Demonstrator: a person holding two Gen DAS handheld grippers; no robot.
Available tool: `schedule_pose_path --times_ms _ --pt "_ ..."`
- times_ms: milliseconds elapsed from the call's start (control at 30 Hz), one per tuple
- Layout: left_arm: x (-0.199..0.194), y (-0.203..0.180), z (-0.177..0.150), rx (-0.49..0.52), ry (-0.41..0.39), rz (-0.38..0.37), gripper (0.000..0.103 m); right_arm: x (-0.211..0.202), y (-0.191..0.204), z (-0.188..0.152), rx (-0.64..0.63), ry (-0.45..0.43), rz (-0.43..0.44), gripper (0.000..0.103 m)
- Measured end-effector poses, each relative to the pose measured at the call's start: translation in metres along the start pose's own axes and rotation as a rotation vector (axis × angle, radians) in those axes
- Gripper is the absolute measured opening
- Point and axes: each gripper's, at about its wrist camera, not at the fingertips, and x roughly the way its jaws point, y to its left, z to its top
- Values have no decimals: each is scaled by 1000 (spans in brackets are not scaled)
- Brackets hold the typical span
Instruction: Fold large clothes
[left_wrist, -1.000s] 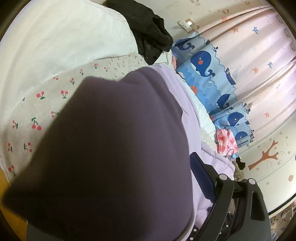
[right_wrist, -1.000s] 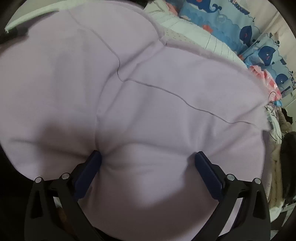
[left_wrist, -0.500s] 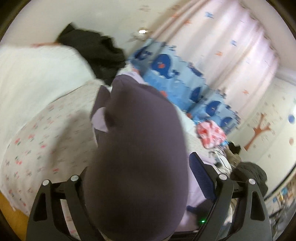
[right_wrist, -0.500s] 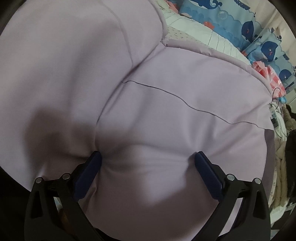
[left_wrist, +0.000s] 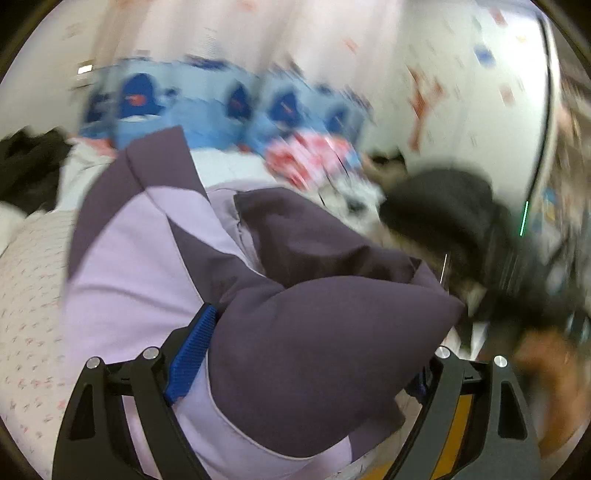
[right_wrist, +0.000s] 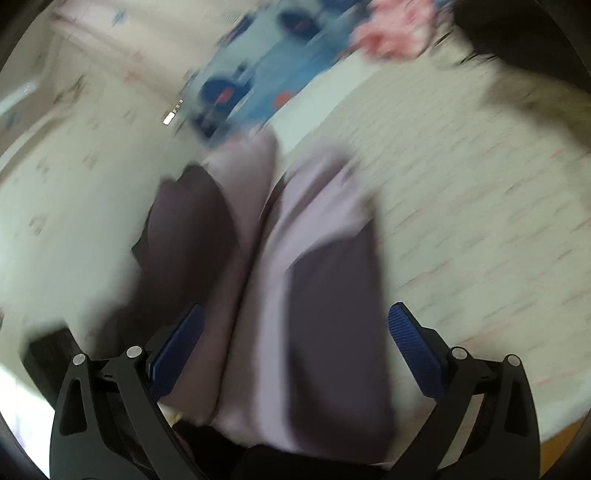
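Observation:
A padded jacket (left_wrist: 314, 350), lilac with dark purple panels, is bunched up over the bed. My left gripper (left_wrist: 321, 325) has its jaws wide and shut on a thick dark purple fold. The fold presses the left blue pad (left_wrist: 192, 343) and hides the right one. In the right wrist view the jacket (right_wrist: 325, 295) hangs as a narrower bundle between the wide jaws of my right gripper (right_wrist: 297, 308). It touches the left pad (right_wrist: 177, 350). The right pad (right_wrist: 410, 347) stands bare just beside the cloth. Both views are blurred by motion.
A pale sheet with small red print (left_wrist: 29, 295) covers the bed, also under the jacket (right_wrist: 461, 203). A blue whale-print bumper (left_wrist: 221, 110) lines the far side below pink curtains. Dark clothes lie at the left (left_wrist: 26, 166) and right (left_wrist: 443, 206), with a pink-red cloth (left_wrist: 314, 155) between.
Both views swung fast and rolled. The left one turned from the white pillow towards the dark clothes at the right, jacket still in its jaws. The jacket no longer fills the right view.

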Motion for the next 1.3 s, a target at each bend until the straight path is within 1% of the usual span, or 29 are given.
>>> schedule_pose_path --times_ms 67,133,167,200,233,267,300,333,367,400,433,500,567,600,633,667,700,733,767,833,867,900,933,967,1000,1033,1133,1200,1300 --pt "20 -29 -14 108 26 25 84 -4 20 25 -93 -4 -29 97" --pt "31 -47 -22 184 45 56 84 7 53 39 -200 30 -39 97" --pt "33 -49 -23 192 53 63 84 26 80 48 -285 78 -41 97" --pt "34 -46 -21 192 56 66 84 40 97 50 -333 106 -47 97" --pt "35 -44 -19 191 61 68 84 64 120 54 -404 155 -61 97" --pt "36 -44 -18 203 70 71 84 91 140 54 -473 220 -81 96" --pt "40 -46 -15 218 78 75 84 112 150 50 -516 263 -107 96" --pt "37 -49 -16 249 88 81 84 138 158 50 -564 315 -163 96" --pt "30 -53 -20 276 98 82 84 166 162 46 -623 368 -271 96" --pt "23 -53 -20 295 117 62 84 182 161 41 -670 387 -336 96" --pt "15 -51 -19 293 136 29 84 191 158 38 -692 391 -366 96" --pt "-6 -41 -15 253 159 -50 84 193 148 33 -722 367 -469 96" --pt "-39 -7 -1 87 159 -159 84 187 133 31 -698 351 -500 96" --pt "-48 11 4 14 145 -177 85 187 125 27 -704 351 -528 96" --pt "-59 40 11 -94 123 -172 85 189 117 25 -708 352 -553 96" --pt "-64 66 15 -182 104 -142 86 188 104 24 -687 351 -569 96" --pt "-65 103 19 -297 84 -86 90 186 94 23 -652 348 -551 96" --pt "-62 128 19 -370 77 -58 92 174 83 18 -627 343 -538 96" --pt "-54 150 17 -440 80 -44 92 172 77 15 -588 326 -517 96" --pt "-22 193 9 -562 153 -35 95 159 66 10 -524 293 -479 96" --pt "-4 207 -2 -608 202 -48 95 155 58 7 -469 271 -440 96" --pt "16 213 -12 -644 248 -73 97 155 50 8 -412 252 -400 96" --pt "32 214 -20 -682 258 -143 97 155 39 7 -332 226 -342 96" --pt "43 209 -23 -704 269 -189 97 149 32 2 -283 201 -301 96" --pt "45 201 -20 -675 269 -172 97 149 25 -3 -228 165 -254 96" --pt "45 192 -9 -615 283 -156 97 149 22 -5 -193 142 -232 97" --pt "41 189 12 -538 307 -168 97 156 29 -5 -76 88 -151 97" --pt "29 200 28 -502 303 -144 97 170 52 -6 -32 65 -83 97" --pt "-7 224 51 -427 268 -44 97 199 88 -16 -19 63 56 97"
